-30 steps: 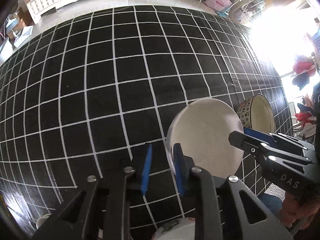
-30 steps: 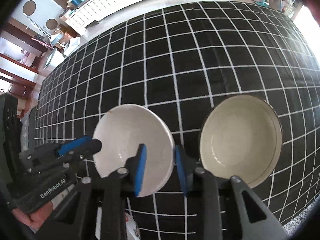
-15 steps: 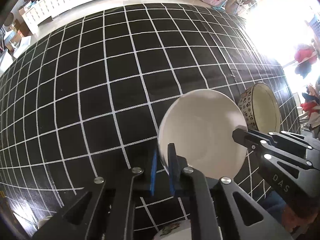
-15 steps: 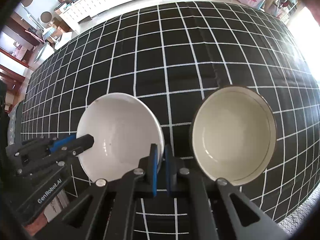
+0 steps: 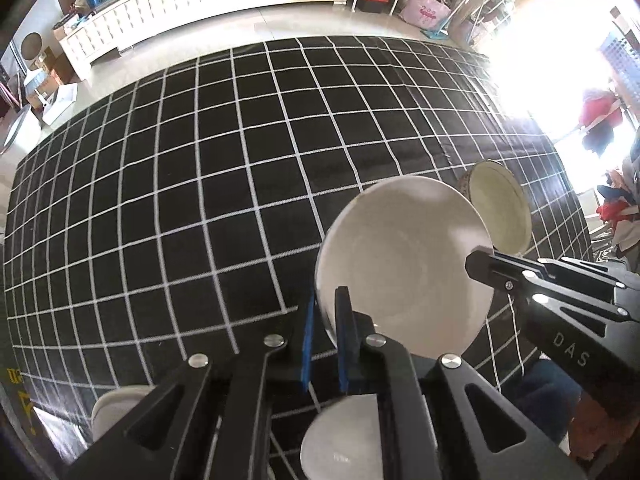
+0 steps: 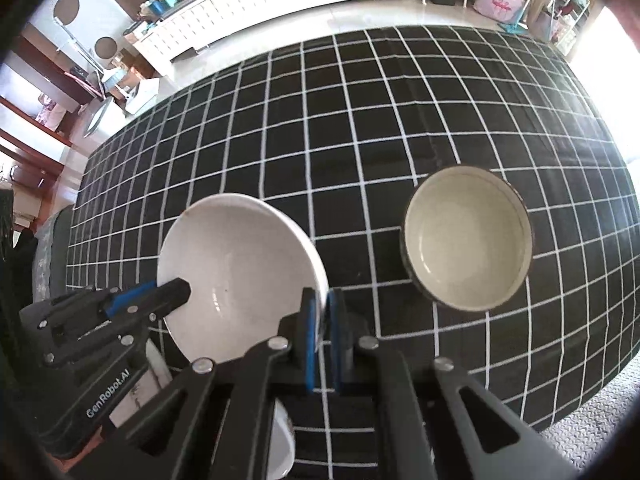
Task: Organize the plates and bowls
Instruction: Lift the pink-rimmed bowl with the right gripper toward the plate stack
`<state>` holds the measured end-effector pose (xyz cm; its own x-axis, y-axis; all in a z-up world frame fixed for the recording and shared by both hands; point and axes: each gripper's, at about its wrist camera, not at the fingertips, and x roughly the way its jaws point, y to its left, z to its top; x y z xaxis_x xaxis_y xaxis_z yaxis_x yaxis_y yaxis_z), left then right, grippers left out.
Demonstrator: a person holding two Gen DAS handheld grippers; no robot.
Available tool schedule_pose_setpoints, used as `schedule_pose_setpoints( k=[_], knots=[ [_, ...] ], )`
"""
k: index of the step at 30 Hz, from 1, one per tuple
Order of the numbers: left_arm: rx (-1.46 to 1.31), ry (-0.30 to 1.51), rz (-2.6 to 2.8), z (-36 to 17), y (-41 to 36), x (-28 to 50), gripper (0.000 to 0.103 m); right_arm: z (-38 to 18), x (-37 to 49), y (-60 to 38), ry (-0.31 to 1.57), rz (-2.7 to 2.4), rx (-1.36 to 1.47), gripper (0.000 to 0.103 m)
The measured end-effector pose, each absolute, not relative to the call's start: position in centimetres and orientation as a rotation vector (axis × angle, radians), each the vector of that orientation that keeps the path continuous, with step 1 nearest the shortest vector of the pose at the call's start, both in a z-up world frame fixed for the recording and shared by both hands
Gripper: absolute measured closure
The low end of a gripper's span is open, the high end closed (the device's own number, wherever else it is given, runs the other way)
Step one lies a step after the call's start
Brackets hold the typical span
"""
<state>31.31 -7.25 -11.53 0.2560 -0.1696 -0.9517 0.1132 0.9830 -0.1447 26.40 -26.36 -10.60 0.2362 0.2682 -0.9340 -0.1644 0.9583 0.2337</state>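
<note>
A white bowl [image 5: 404, 268] [image 6: 236, 272] hangs tilted a little above the black checked tablecloth [image 5: 200, 200]. My left gripper [image 5: 326, 304] is shut on its left rim, one pad inside and one outside. My right gripper [image 6: 322, 300] is shut on the opposite rim in the same way. Each gripper shows in the other's view: the right gripper [image 5: 480, 260] at the bowl's far edge, the left gripper [image 6: 176, 292] at its left edge. A cream bowl [image 6: 468, 240] [image 5: 500, 208] with a dark patterned outside stands on the cloth just right of the white bowl.
More white dishes lie under the grippers near the table's front edge: a plate [image 5: 340, 436], another piece [image 5: 116, 408], a patterned dish [image 6: 148, 376]. Beyond the table's far edge is pale floor with a long white cabinet [image 5: 160, 12].
Both grippers closed on the white bowl's rim, one on each side. The bowl then came up off the cloth with them, and the table looks farther away now.
</note>
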Motion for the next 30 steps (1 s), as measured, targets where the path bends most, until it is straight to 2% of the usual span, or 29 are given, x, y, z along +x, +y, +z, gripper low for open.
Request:
schedule_pose_setpoints(
  k=[13, 30],
  knots=[
    [-0.049, 1.258, -0.184, -9.0, -6.7, 24.8, 0.095, -8.6, 21.7, -25.5, 1.278, 0.31, 0.086, 0.094],
    [-0.004, 1.307, -0.179, -12.6, -6.5, 18.4, 0.095, -11.1, 16.8, -24.1, 1.348, 0.281, 0.04, 0.094]
  ],
)
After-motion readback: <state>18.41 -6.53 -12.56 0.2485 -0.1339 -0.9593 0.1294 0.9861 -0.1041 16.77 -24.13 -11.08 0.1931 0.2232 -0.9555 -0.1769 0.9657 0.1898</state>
